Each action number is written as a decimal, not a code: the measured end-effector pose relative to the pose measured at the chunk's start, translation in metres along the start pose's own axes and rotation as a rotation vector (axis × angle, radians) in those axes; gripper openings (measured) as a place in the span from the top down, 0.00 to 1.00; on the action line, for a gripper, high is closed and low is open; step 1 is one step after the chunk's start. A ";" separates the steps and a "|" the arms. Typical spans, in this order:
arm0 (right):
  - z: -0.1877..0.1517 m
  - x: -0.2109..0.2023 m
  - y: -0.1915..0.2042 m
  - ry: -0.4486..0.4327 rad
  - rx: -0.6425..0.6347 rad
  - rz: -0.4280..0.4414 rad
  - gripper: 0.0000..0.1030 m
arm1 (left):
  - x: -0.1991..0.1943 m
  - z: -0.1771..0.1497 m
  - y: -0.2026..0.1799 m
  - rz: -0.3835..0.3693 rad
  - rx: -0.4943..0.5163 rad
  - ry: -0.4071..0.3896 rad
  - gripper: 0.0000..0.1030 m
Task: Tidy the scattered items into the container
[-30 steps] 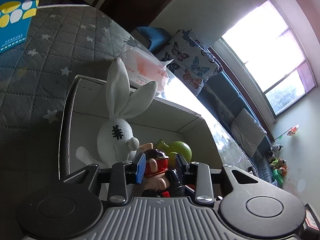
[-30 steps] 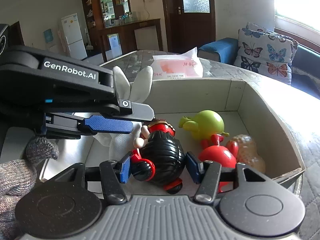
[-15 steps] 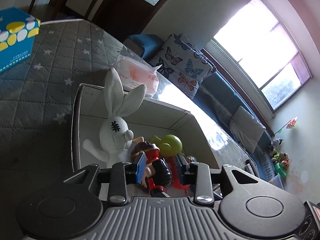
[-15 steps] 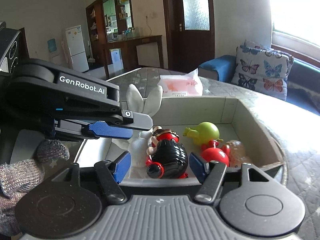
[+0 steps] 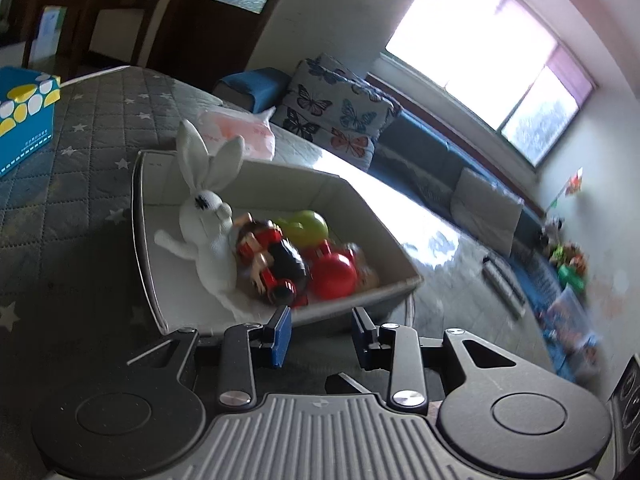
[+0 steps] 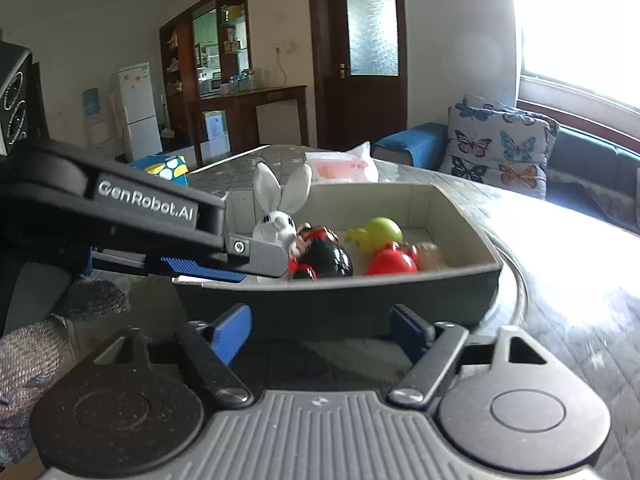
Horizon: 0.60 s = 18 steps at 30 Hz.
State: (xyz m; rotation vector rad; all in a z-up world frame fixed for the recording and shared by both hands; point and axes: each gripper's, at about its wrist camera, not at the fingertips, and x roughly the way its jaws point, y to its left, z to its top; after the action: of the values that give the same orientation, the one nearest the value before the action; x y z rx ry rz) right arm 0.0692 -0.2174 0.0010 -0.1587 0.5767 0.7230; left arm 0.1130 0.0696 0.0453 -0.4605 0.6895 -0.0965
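Container (image 5: 352, 196) holds the toys; right hand-held gripper (image 6: 320, 330) opening, empty.

Grey star-quilted table cover (image 5: 92, 128). Directly on it: open cardboard box (image 5: 360, 204) just ahead of left fingertips, pink plastic bag (image 5: 244, 136) beyond box, blue-yellow tissue box (image 5: 24, 116) far left of fingers.

The right gripper (image 6: 320, 330) sits just outside the near wall of the container (image 6: 340, 304), jaws opening — nothing between them. Inside the container: a white rabbit toy (image 6: 280, 216), a black-and-red figure (image 6: 324, 258), a green toy (image 6: 380, 232) and a red toy (image 6: 394, 262). The left gripper (image 6: 224, 256) reaches in from the left — a gloved hand (image 6: 36, 364) below it.
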 end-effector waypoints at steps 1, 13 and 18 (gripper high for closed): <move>-0.004 -0.003 0.001 0.001 0.003 -0.009 0.21 | -0.001 -0.004 -0.003 0.004 0.012 0.002 0.66; -0.040 -0.025 -0.009 0.028 0.059 -0.054 0.19 | 0.002 -0.044 -0.020 0.090 0.139 0.039 0.64; -0.050 -0.028 -0.010 0.042 0.075 -0.057 0.19 | 0.007 -0.057 -0.021 0.147 0.173 0.065 0.64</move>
State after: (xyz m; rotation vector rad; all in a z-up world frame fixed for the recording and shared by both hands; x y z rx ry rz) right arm 0.0365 -0.2575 -0.0258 -0.1205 0.6362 0.6431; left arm 0.0835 0.0277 0.0114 -0.2403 0.7694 -0.0317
